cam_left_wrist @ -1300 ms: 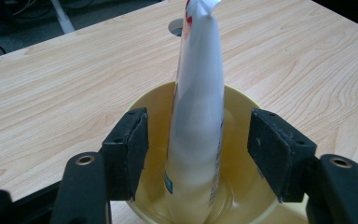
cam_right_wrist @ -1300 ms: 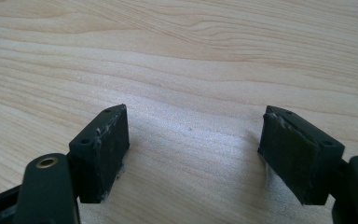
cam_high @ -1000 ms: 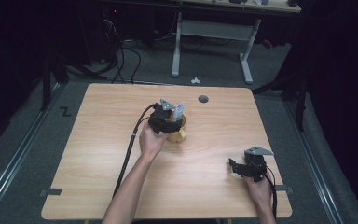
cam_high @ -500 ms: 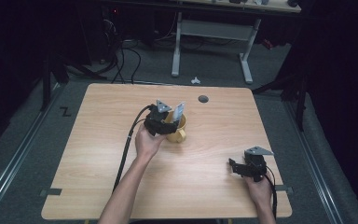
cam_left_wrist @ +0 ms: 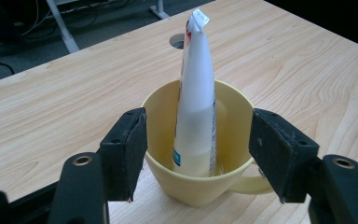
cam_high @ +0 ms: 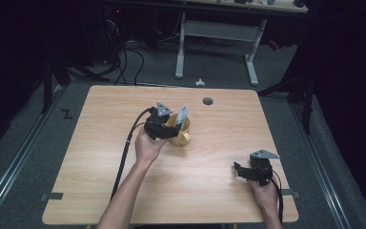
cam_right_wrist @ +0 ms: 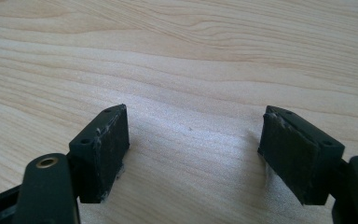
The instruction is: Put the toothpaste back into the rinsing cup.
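Note:
A yellow mug [cam_high: 183, 137] stands near the middle of the wooden table [cam_high: 100, 119], its handle toward the near right. A white tube [cam_high: 183, 114] stands upright in it and leans on the far rim. In the left gripper view the tube [cam_left_wrist: 196, 93] rises out of the mug [cam_left_wrist: 193, 186] just beyond the jaws. My left gripper [cam_high: 171, 130] sits close to the mug's left side, open, with its pads level with the mug's two sides and nothing pressed between them. My right gripper [cam_high: 238, 171] rests low at the table's near right, open over bare wood [cam_right_wrist: 193, 149].
A round cable hole [cam_high: 208, 101] lies in the table behind the mug. The left gripper's black cable [cam_high: 124, 157] runs back across the table to the near edge. A desk frame [cam_high: 219, 28] and loose cables stand on the floor beyond the far edge.
My left gripper has drawn back a little to the left, away from the mug. The tube stays standing in the mug. The right gripper has not moved.

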A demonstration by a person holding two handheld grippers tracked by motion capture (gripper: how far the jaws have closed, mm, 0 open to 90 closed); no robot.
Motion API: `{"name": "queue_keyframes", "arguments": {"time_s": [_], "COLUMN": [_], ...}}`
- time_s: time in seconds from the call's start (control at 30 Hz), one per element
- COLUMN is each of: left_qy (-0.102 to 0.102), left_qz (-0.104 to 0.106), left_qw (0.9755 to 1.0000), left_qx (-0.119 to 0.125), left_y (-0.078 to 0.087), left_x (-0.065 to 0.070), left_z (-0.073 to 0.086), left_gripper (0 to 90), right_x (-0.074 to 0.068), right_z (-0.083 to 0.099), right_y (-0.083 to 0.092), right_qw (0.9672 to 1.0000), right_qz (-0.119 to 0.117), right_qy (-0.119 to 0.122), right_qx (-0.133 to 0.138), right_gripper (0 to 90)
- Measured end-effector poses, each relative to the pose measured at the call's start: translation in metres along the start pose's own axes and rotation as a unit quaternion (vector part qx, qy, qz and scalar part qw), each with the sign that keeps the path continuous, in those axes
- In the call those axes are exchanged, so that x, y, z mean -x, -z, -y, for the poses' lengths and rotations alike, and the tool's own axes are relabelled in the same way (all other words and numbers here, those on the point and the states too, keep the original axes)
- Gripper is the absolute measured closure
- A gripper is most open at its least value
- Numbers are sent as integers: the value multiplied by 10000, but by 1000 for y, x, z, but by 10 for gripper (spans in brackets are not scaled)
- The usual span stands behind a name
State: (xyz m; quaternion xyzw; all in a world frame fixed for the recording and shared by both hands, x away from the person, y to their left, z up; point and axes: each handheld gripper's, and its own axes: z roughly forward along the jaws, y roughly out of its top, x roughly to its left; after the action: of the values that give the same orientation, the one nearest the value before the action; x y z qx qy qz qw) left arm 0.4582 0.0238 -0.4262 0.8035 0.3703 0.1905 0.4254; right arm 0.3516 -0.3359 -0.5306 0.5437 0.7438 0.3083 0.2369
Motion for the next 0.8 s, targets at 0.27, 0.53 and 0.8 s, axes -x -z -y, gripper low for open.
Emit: {"name": "queue_keyframes", "arguments": {"time_s": [0.27,0.53,0.8], "left_qy": [61,174,226], "left_qz": [33,-29,-52], "left_qw": [9999,9997,9995], "left_qx": [74,153,200], "left_y": [10,19,29], "left_x": [-4,-11,-16], "left_z": [2,7,10], "left_gripper": [379,379,379], "right_x": [0,0,0], "right_z": [0,0,0], "right_y": [0,0,0], "right_qw": [10000,10000,10000], "right_qz": [0,0,-1], "right_qy": [0,-1,-2], "right_qx": [0,1,1], "right_gripper": [239,239,239]}}
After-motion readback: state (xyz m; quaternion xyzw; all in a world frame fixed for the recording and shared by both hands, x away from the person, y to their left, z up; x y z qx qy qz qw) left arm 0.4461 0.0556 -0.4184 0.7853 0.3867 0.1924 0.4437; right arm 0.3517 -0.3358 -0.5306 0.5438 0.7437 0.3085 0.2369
